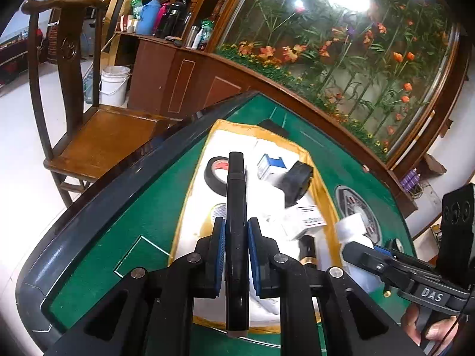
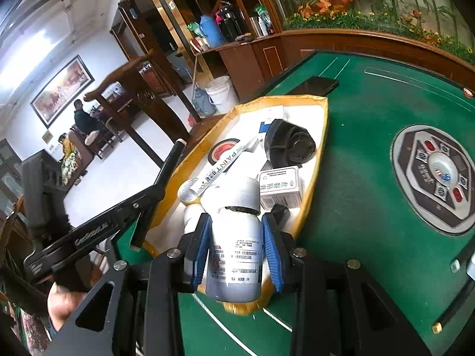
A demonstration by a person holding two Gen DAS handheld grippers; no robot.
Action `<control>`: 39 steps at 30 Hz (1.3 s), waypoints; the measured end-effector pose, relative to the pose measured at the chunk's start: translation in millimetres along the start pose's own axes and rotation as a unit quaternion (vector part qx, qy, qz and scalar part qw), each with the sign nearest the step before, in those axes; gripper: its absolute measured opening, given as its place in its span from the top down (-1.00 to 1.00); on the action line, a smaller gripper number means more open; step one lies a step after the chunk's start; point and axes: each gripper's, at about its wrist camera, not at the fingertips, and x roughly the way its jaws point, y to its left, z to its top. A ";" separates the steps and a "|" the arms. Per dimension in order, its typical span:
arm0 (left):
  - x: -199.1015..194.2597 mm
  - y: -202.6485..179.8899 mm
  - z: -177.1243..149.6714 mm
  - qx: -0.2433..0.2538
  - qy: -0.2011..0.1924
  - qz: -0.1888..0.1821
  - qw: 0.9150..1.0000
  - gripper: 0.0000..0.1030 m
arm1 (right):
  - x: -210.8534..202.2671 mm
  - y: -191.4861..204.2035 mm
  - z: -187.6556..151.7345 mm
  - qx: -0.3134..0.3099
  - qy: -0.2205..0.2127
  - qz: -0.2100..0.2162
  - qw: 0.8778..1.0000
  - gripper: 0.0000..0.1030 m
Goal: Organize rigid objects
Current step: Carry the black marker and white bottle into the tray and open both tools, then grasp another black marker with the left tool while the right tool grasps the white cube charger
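Note:
A yellow-rimmed tray with a white floor lies on the green table and holds several items. My left gripper is shut on a long black marker, held above the tray's near half. In the tray are a black tape roll, a blue-and-white box, a black ribbed part, a white carton and a white paint marker. My right gripper is shut on a white capped bottle over the tray's near end.
A round control panel sits in the table's middle. A dark flat slab lies beyond the tray. A wooden chair stands at the table's left edge, with a white bucket behind it. People sit far off in the room.

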 end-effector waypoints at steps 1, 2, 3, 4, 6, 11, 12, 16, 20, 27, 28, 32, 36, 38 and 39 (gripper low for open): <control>1.5 1.6 -1.3 0.001 0.002 0.002 1.000 0.71 | 6.4 0.8 1.1 -0.001 0.005 -0.003 1.000 0.35; 3.0 1.6 -2.1 0.004 0.003 0.003 1.000 0.71 | 11.5 0.8 1.2 -0.001 0.009 -0.007 1.000 0.35; 3.6 1.4 -2.4 0.006 0.004 0.003 1.000 0.71 | 18.1 0.6 2.3 0.000 0.014 -0.014 1.000 0.35; 5.4 0.8 -2.6 0.010 0.004 0.007 1.000 0.71 | 23.0 -0.5 4.2 0.001 0.017 -0.018 1.000 0.35; 8.4 0.8 -3.0 0.017 0.005 0.016 1.000 0.71 | 30.8 0.2 4.5 0.002 0.022 -0.023 0.999 0.35; 15.0 6.6 -2.7 0.015 0.012 0.023 1.000 0.71 | 47.3 4.3 4.8 0.003 0.032 -0.031 0.999 0.35; 16.0 6.8 -3.0 0.014 0.013 0.023 1.000 0.71 | 50.0 5.2 4.6 0.002 0.033 -0.034 0.999 0.35; 17.6 7.4 -2.0 0.010 0.012 0.023 1.000 0.71 | 53.4 9.0 5.6 -0.007 0.027 -0.041 0.999 0.34; 20.3 6.0 -1.5 0.003 0.016 0.014 1.000 0.38 | 49.8 7.7 6.3 0.000 0.021 -0.025 0.999 0.27; 28.4 0.3 5.3 0.002 0.011 0.009 1.000 0.20 | 27.1 0.7 9.8 0.010 -0.010 -0.008 1.000 0.13; 27.0 -1.9 5.1 0.006 0.010 0.013 1.000 0.20 | 20.7 -2.3 9.2 0.012 -0.013 -0.003 1.000 0.12; 13.7 -15.9 4.8 0.024 -0.003 0.010 1.000 0.16 | -12.9 -24.6 3.0 0.030 -0.029 0.012 0.999 0.12; -2.7 -47.3 3.8 0.060 -0.023 0.000 0.998 0.16 | -67.2 -70.2 -12.3 0.047 -0.072 -0.015 0.996 0.12; -7.1 -67.7 1.0 0.083 -0.025 -0.015 0.996 0.14 | -89.7 -93.7 -20.2 0.058 -0.095 -0.046 0.993 0.11; -7.3 -81.8 -1.7 0.099 -0.020 -0.028 0.994 0.04 | -105.0 -112.8 -26.3 0.069 -0.109 -0.073 0.989 0.10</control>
